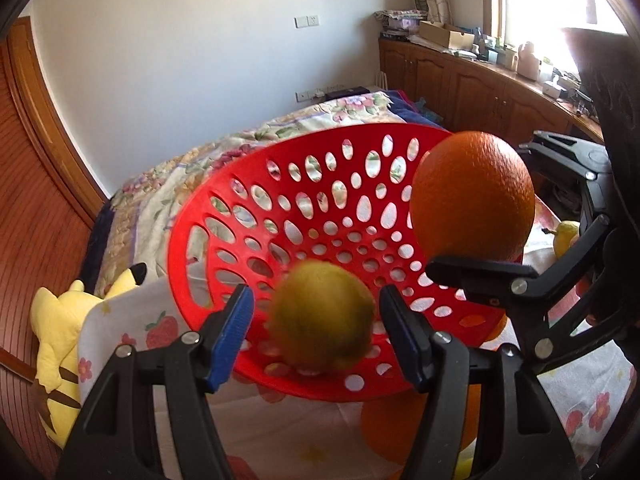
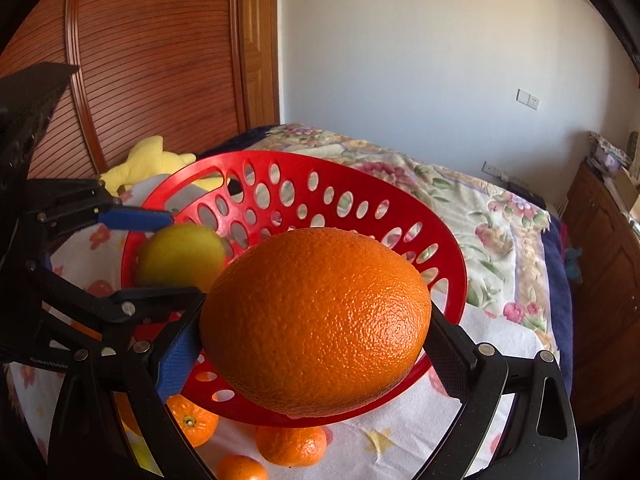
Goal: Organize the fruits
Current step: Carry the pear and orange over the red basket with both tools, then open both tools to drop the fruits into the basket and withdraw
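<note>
Lowering the orange (image 2: pixel 316 344), clamped in the right gripper (image 2: pixel 312 344), toward the red basket's (image 1: pixel 192 216) twelve o'clock wall keeps it clear of the lemon (image 1: pixel 322 316), which sits loose between the left gripper's (image 1: pixel 316 316) spread jaws.

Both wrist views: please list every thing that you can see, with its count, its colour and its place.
perforated round plastic basket: one, red, on the cloth
large round orange: one, orange, held over the basket
blurred round fruit: one, yellow-green, inside the basket
small mandarins: three, orange, on the cloth before the basket
flower-printed cloth: one, white, under the basket
plush toy: one, yellow, beside the cloth
left tool: one, black with blue pads, open around the yellow-green fruit
right tool: one, black, shut on the orange
</note>
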A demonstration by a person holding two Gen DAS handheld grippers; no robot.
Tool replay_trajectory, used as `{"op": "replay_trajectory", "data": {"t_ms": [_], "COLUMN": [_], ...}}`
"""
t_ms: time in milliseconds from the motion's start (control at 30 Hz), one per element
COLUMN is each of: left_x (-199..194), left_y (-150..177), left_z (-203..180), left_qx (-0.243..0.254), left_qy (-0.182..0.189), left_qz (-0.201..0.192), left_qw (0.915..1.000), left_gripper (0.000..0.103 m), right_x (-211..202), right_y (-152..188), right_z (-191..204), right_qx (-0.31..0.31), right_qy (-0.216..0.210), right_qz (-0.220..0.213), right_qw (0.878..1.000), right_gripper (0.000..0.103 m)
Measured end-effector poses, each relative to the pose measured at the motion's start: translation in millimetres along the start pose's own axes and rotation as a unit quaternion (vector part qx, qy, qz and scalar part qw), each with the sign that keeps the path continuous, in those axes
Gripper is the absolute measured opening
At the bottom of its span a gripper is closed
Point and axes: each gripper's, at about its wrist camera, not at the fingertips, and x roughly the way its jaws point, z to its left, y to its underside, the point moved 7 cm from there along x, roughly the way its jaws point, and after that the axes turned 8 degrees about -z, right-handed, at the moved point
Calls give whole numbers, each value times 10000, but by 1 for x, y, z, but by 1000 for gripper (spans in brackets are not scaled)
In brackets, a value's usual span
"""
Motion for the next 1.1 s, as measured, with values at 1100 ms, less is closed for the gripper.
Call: {"op": "replay_trajectory", "data": {"t_ms": [1100], "left_x": [-71], "left_y": [56], "left_z": [62], "left_qx": [-736], "left_qy": [48], "left_qz": [-689], "left_qw": [9949], "left_gripper": [65], "right_x": [47], "right_y": [3], "right_z": [49], "right_qx": [-115], "right_qy": [-213], "right_qz": [651], "right_qw": [9976], "right_gripper": [100]}}
